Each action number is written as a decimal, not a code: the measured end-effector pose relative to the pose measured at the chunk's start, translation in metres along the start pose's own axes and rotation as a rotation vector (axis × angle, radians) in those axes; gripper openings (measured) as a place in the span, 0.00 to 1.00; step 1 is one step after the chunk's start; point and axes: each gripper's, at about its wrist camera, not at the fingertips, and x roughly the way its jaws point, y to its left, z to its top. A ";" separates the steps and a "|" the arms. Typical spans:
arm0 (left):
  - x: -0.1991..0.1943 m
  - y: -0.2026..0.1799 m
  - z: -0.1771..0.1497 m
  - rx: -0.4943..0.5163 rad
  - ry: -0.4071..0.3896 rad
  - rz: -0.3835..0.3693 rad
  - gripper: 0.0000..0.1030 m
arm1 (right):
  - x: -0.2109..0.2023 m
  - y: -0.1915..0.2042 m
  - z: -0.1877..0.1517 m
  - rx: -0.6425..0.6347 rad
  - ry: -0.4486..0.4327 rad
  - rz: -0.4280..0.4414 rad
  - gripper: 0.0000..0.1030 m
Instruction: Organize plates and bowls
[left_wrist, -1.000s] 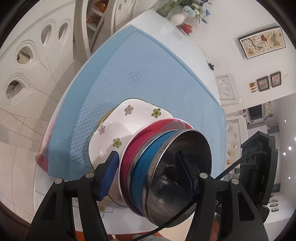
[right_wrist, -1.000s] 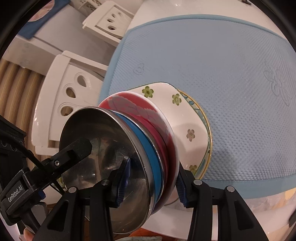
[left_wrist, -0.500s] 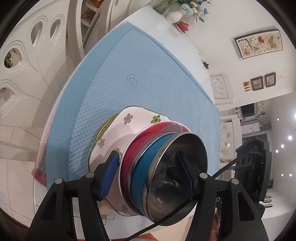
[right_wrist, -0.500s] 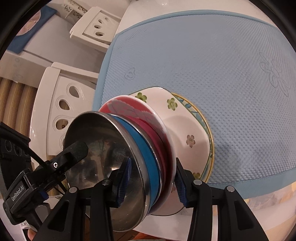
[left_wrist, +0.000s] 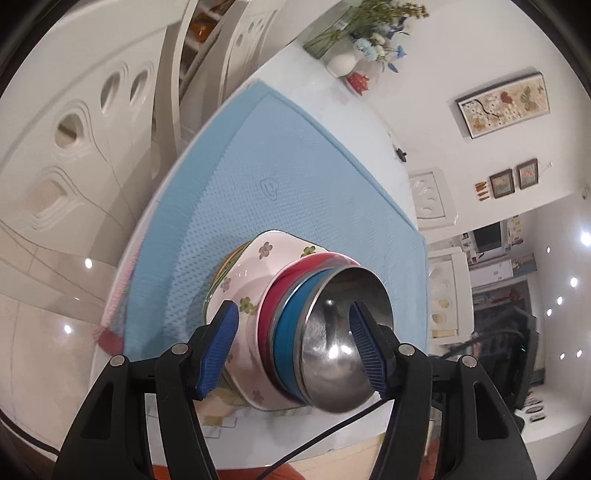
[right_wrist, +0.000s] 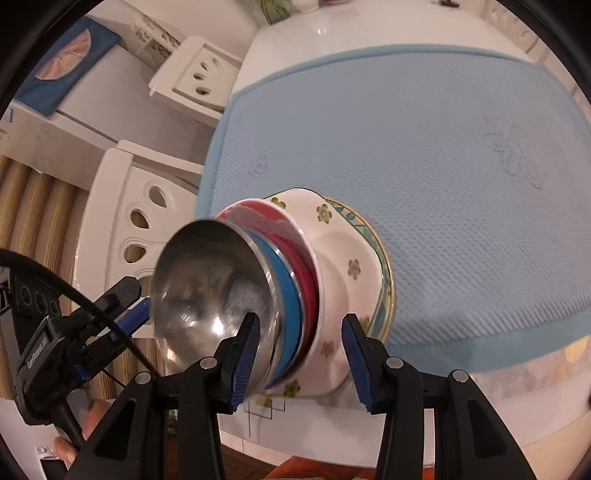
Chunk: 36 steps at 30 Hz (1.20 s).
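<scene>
A stack sits at the near edge of the blue mat (left_wrist: 258, 192): a round plate with a gold and teal rim (right_wrist: 384, 273), a white square floral plate (left_wrist: 251, 280), a red bowl (left_wrist: 291, 273), a blue bowl (left_wrist: 288, 332) and a steel bowl (left_wrist: 343, 343) on top. My left gripper (left_wrist: 293, 347) is open, with its fingers on either side of the stack and apart from it. My right gripper (right_wrist: 301, 363) is open and straddles the same stack (right_wrist: 258, 280) from the other side.
The mat (right_wrist: 424, 166) lies on a white table (left_wrist: 317, 96). A flower vase (left_wrist: 347, 59) and a small red item (left_wrist: 358, 79) stand at the far end. White chairs (right_wrist: 147, 206) stand along the table's sides. A black cable (left_wrist: 325, 432) hangs near the stack.
Both grippers have opened wider and drawn back from the stack. The stack stays in place on the mat.
</scene>
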 end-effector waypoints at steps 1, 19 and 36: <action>-0.002 -0.002 -0.001 0.014 -0.003 0.008 0.57 | -0.005 0.003 -0.006 -0.007 -0.017 -0.001 0.43; -0.034 -0.094 -0.033 0.295 -0.145 0.136 0.58 | -0.070 0.033 -0.074 -0.184 -0.208 -0.064 0.50; -0.060 -0.167 -0.117 0.329 -0.309 0.320 0.64 | -0.142 -0.027 -0.128 -0.201 -0.275 -0.120 0.50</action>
